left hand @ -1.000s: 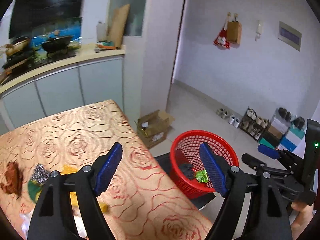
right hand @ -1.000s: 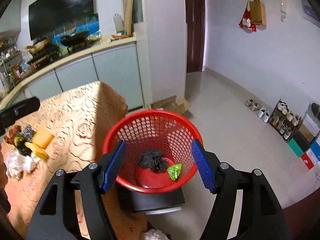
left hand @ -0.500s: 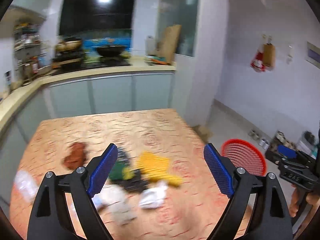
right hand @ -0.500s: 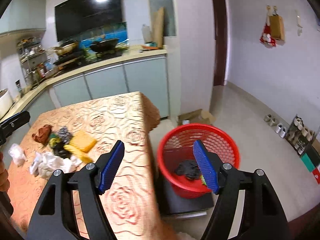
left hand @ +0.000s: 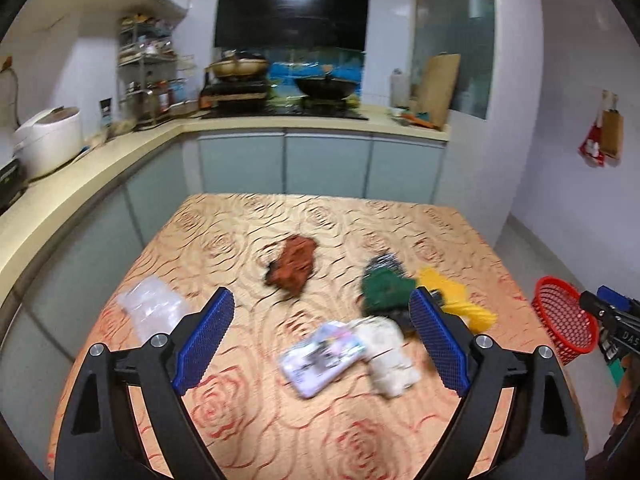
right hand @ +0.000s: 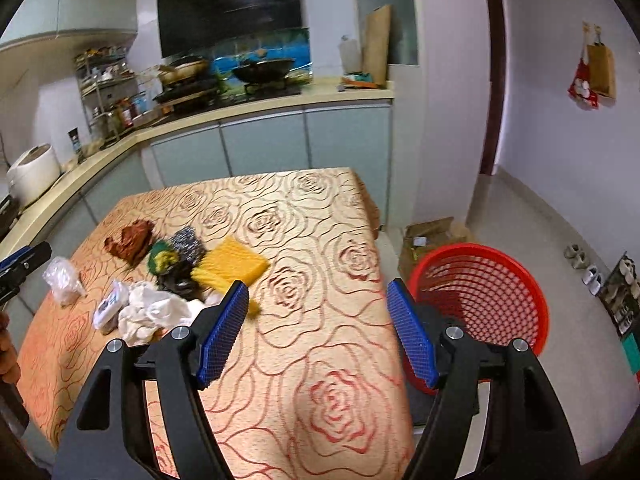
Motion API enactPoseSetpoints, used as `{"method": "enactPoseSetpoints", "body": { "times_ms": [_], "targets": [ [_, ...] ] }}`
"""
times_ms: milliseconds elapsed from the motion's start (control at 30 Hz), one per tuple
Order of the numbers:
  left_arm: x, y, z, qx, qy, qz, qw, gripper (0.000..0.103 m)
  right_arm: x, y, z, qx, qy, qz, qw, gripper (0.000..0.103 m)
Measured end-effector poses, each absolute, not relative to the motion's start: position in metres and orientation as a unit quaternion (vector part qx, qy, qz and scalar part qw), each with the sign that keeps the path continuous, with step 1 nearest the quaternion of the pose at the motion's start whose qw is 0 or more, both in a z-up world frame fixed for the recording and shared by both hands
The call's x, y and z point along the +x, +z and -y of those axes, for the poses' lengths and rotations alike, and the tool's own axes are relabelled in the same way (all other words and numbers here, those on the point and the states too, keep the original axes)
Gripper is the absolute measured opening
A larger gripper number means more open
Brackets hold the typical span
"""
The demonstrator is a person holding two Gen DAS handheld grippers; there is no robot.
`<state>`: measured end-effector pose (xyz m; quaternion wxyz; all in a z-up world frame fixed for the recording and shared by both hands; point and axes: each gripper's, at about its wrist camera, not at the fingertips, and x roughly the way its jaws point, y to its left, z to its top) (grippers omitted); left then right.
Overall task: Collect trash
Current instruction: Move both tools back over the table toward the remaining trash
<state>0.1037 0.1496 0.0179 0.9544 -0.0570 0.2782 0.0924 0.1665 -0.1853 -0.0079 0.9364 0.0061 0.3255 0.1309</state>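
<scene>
Trash lies on the rose-patterned table (left hand: 248,240): a brown scrap (left hand: 294,265), a clear plastic bag (left hand: 152,308), a white printed packet (left hand: 320,354), crumpled white tissue (left hand: 390,354), a green wad (left hand: 384,286) and a yellow sponge (left hand: 456,296). The same pile shows in the right wrist view, with the sponge (right hand: 236,266) and the tissue (right hand: 154,312). The red mesh basket (right hand: 480,292) stands on the floor past the table's right edge. My left gripper (left hand: 320,344) is open and empty above the packet. My right gripper (right hand: 316,332) is open and empty over the table's right part.
A kitchen counter (left hand: 80,176) with a rice cooker (left hand: 48,140) and stove runs behind and left of the table. A cardboard box (right hand: 432,236) sits on the floor beyond the basket. Shoes (right hand: 580,264) line the right wall.
Both grippers have swung left, away from the red basket and toward the trash pile on the table. Both stay open and empty.
</scene>
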Motion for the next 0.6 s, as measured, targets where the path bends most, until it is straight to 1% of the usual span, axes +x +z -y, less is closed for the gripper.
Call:
{"method": "enactPoseSetpoints", "body": {
  "times_ms": [200, 367, 500, 600],
  "targets": [
    [0.089, 0.002, -0.182, -0.086, 0.124, -0.289, 0.945, 0.086, 0.165, -0.014, 0.154, -0.004, 0.159, -0.333, 0.929, 0.07],
    [0.078, -0.009, -0.196, -0.084, 0.141, -0.296, 0.941, 0.086, 0.165, -0.022, 0.122, -0.019, 0.188, -0.345, 0.919, 0.07],
    [0.079, -0.02, -0.199, -0.085, 0.112, -0.312, 0.939, 0.086, 0.164, -0.032, 0.098, -0.033, 0.209, -0.357, 0.91, 0.07],
    [0.086, -0.034, -0.189, -0.06, 0.079, -0.332, 0.938, 0.086, 0.165, -0.039, 0.087, -0.04, 0.215, -0.366, 0.904, 0.07]
  ]
}}
